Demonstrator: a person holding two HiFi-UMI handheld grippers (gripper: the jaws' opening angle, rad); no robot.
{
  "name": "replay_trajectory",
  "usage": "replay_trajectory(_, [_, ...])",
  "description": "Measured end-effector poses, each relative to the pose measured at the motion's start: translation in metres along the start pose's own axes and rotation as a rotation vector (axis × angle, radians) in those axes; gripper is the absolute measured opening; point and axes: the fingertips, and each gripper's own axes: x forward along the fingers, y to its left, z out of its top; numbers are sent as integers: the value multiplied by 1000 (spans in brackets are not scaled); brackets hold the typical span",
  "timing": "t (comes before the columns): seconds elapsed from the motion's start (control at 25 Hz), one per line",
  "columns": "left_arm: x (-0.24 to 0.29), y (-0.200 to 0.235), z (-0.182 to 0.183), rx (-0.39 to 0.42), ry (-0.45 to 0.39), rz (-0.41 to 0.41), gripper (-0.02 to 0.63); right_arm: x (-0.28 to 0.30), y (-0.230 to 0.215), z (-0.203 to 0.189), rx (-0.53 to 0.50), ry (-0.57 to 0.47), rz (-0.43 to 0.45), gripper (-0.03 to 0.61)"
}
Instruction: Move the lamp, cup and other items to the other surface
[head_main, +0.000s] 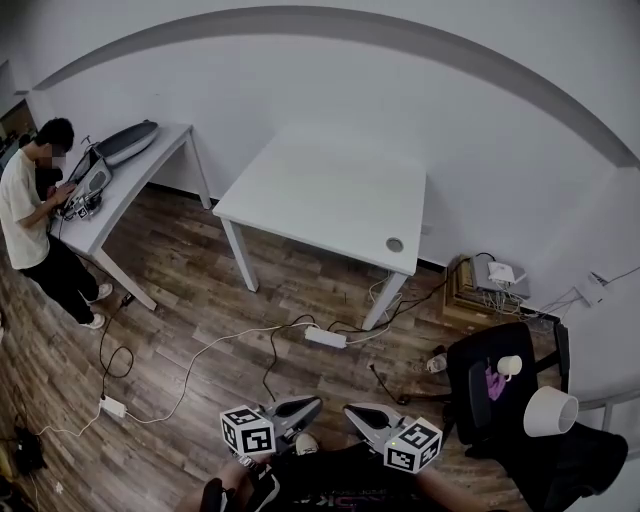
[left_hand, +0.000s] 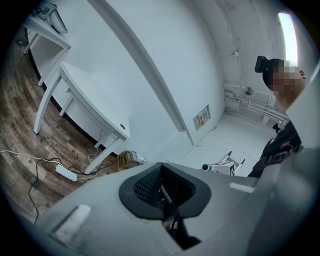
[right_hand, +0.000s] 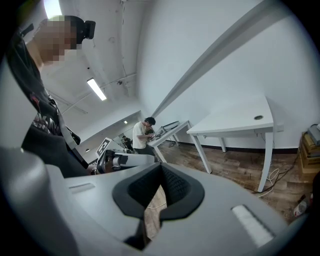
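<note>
Lamp (head_main: 550, 411) and cup (head_main: 509, 366) sit at the black chair (head_main: 473, 385); left tongs (head_main: 313, 404) and right tongs (head_main: 350, 409) are clenched empty, so open one before reaching over.

Lamp (head_main: 550, 411), lower right of head view: only shade visible, base hidden; pink item (head_main: 494, 383) on black chair (head_main: 468, 372) too small to identify; clutter (head_main: 80, 192) on upper-left desk (head_main: 150, 165), beside standing person (head_main: 30, 215), indistinct at this size.

Cup (head_main: 509, 366) sits on chair (head_main: 468, 368), lamp (head_main: 550, 411) beside it, right of the table (head_main: 330, 190).
</note>
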Motion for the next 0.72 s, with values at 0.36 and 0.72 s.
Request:
replay_trajectory(0.36, [2,-1,-2,13,16,-4,-8,2,1,-1,-3,-4,5,3])
replay_trajectory(0.72, [2,-5,-3,18,30,-9,-8,-1,3,-1,-7,-3,3,3])
